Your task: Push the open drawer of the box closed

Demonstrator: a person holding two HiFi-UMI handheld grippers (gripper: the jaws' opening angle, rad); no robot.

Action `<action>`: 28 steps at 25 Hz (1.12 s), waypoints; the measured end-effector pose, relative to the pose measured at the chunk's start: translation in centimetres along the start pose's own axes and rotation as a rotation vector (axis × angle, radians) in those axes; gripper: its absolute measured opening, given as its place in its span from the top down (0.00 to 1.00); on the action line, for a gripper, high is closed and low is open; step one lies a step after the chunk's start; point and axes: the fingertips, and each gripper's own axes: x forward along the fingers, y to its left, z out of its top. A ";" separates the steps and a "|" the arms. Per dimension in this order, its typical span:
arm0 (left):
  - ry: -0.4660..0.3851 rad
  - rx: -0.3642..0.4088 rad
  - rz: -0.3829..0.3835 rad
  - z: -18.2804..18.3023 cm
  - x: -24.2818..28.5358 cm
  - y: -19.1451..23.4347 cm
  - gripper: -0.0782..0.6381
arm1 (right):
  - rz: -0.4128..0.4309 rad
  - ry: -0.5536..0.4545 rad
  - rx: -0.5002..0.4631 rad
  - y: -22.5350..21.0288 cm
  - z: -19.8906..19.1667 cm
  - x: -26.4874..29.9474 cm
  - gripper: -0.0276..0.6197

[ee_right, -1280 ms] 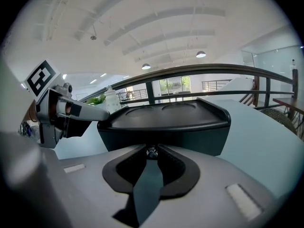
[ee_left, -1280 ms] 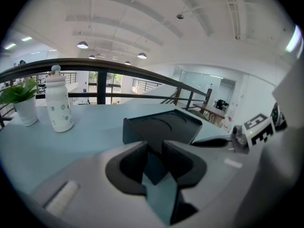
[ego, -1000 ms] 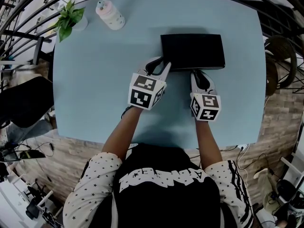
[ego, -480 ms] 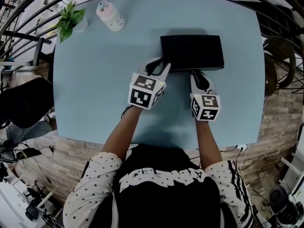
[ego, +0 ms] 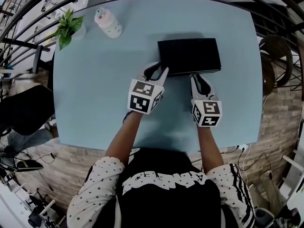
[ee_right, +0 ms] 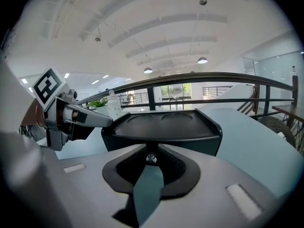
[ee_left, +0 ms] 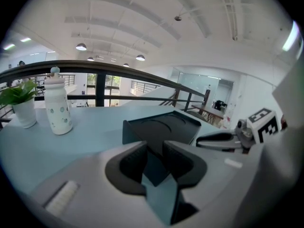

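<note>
A flat black box [ego: 189,55] lies on the light blue table [ego: 95,89], right of the middle. Its drawer front faces me and looks flush with the box. My left gripper [ego: 163,68] rests at the box's front left corner. Its jaws stand a narrow gap apart with nothing in them, the box [ee_left: 164,127] just ahead. My right gripper [ego: 197,77] touches the front, right of centre. In the right gripper view a small knob [ee_right: 151,158] of the drawer sits between the tips of that gripper [ee_right: 151,152], with a sliver of room either side.
A pale spotted bottle [ego: 108,23] and a potted plant [ego: 69,25] stand at the table's far left corner. A dark chair [ego: 23,106] is off the left edge. Black railing curves behind the table.
Only the head view has shifted a little. Both grippers stay where they were at the box's front edge.
</note>
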 end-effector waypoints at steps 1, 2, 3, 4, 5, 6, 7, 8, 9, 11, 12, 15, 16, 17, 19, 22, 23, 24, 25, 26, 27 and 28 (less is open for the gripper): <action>-0.009 0.004 0.003 0.1 -0.2 0.0 0.89 | 0.000 -0.010 0.001 0.0 0.3 -0.4 0.85; -0.018 0.012 0.007 0.2 -0.4 -0.1 0.89 | 0.000 -0.021 0.002 0.0 0.6 -0.9 0.85; -0.028 0.021 0.012 0.3 -0.6 -0.2 0.89 | 0.000 -0.034 0.003 0.1 0.9 -1.3 0.85; -0.041 0.032 0.019 0.5 -0.9 -0.3 0.89 | 0.001 -0.049 0.002 0.2 1.3 -1.7 0.87; -0.058 0.042 0.027 0.9 -1.3 -0.4 0.89 | 0.002 -0.067 0.002 0.2 1.8 -2.0 0.89; -0.077 0.050 0.036 1.3 -1.7 -0.5 0.89 | 0.003 -0.085 0.002 0.3 2.2 -2.4 0.90; -0.094 0.056 0.045 1.6 -2.2 -0.6 0.89 | 0.003 -0.102 0.002 0.4 2.7 -2.9 0.92; -0.110 0.059 0.051 1.9 -2.8 -0.8 0.89 | 0.002 -0.118 0.000 0.5 3.1 -3.4 0.94; -0.123 0.060 0.053 2.2 -3.3 -0.9 0.89 | -0.001 -0.132 -0.002 0.6 3.6 -3.9 0.94; -0.144 0.061 0.051 2.7 -4.4 -1.3 0.89 | -0.005 -0.159 0.000 0.9 4.4 -5.0 0.96; -0.153 0.061 0.048 2.9 -5.1 -1.6 0.89 | -0.004 -0.171 0.003 1.1 4.7 -5.6 0.96; -0.190 0.061 0.031 3.6 -7.1 -2.5 0.89 | 0.010 -0.202 -0.004 2.0 5.7 -7.0 0.96; -0.202 0.060 0.020 3.9 -7.7 -2.9 0.89 | 0.018 -0.210 -0.010 2.3 6.1 -7.3 0.96; -0.213 0.060 0.010 4.1 -8.3 -3.3 0.89 | 0.026 -0.216 -0.016 2.6 6.4 -7.7 0.96; -0.225 0.073 -0.003 4.4 -9.5 -4.0 0.89 | 0.042 -0.223 -0.024 3.3 6.8 -8.4 0.96; -0.239 0.107 -0.001 4.7 -11.2 -4.8 0.89 | 0.055 -0.236 -0.037 4.5 7.3 -9.6 0.96; -0.243 0.113 -0.001 4.7 -11.7 -5.0 0.89 | 0.060 -0.242 -0.041 4.9 7.5 -10.0 0.96; -0.247 0.115 -0.004 4.7 -12.2 -5.2 0.89 | 0.066 -0.250 -0.044 5.3 7.8 -10.3 0.96; -0.251 0.116 -0.008 4.7 -12.6 -5.4 0.89 | 0.072 -0.256 -0.048 5.7 8.0 -10.7 0.96; -0.254 0.117 -0.012 4.6 -13.0 -5.7 0.89 | 0.078 -0.262 -0.051 6.0 8.2 -11.1 0.96; -0.256 0.119 -0.016 4.6 -13.3 -6.0 0.89 | 0.084 -0.267 -0.055 6.3 8.3 -11.5 0.96; -0.258 0.124 -0.018 4.5 -13.6 -6.4 0.89 | 0.091 -0.271 -0.059 6.6 8.5 -11.9 0.96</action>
